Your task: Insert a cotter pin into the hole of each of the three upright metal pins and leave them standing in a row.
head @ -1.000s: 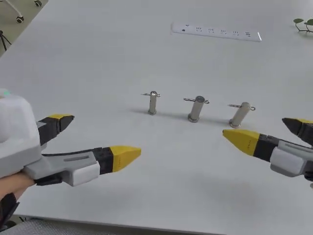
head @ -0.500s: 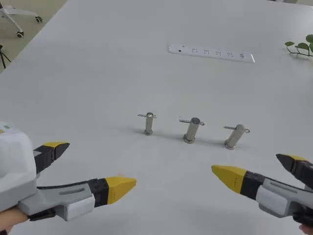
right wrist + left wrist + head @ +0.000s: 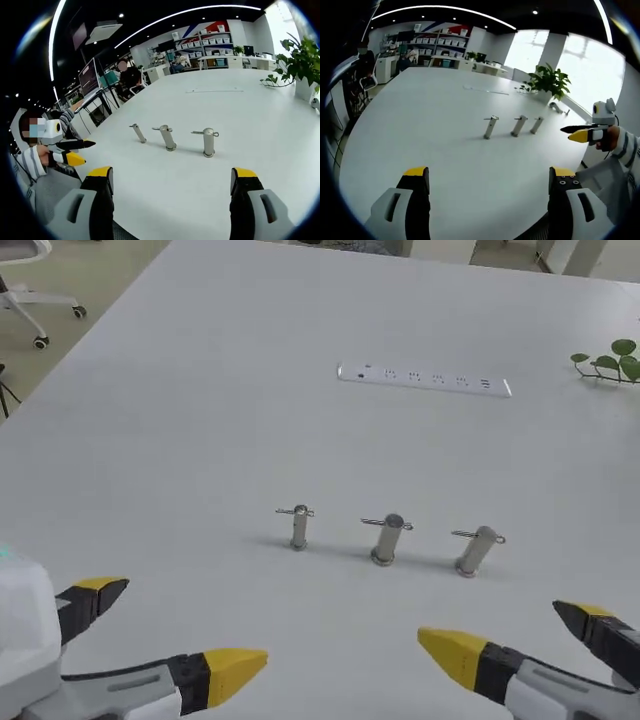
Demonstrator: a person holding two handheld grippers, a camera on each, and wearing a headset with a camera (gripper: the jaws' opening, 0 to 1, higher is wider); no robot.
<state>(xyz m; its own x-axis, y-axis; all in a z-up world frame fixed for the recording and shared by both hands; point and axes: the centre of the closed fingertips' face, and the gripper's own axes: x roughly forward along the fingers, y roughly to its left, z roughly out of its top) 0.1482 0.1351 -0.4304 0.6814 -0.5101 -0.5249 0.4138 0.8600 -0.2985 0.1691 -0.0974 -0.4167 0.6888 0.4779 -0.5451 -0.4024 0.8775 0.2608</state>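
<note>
My left gripper [image 3: 195, 622] and right gripper [image 3: 488, 623] sit farther back from the pins [image 3: 384, 540] than before, jaws wide apart. Pins stand in a row on table [image 3: 200, 440], cotters [image 3: 293, 511] through each.

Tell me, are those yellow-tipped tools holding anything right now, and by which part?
Nothing is held. The left hand-held gripper and right hand-held gripper are both open and empty, short of the three upright silver metal pins.
</note>
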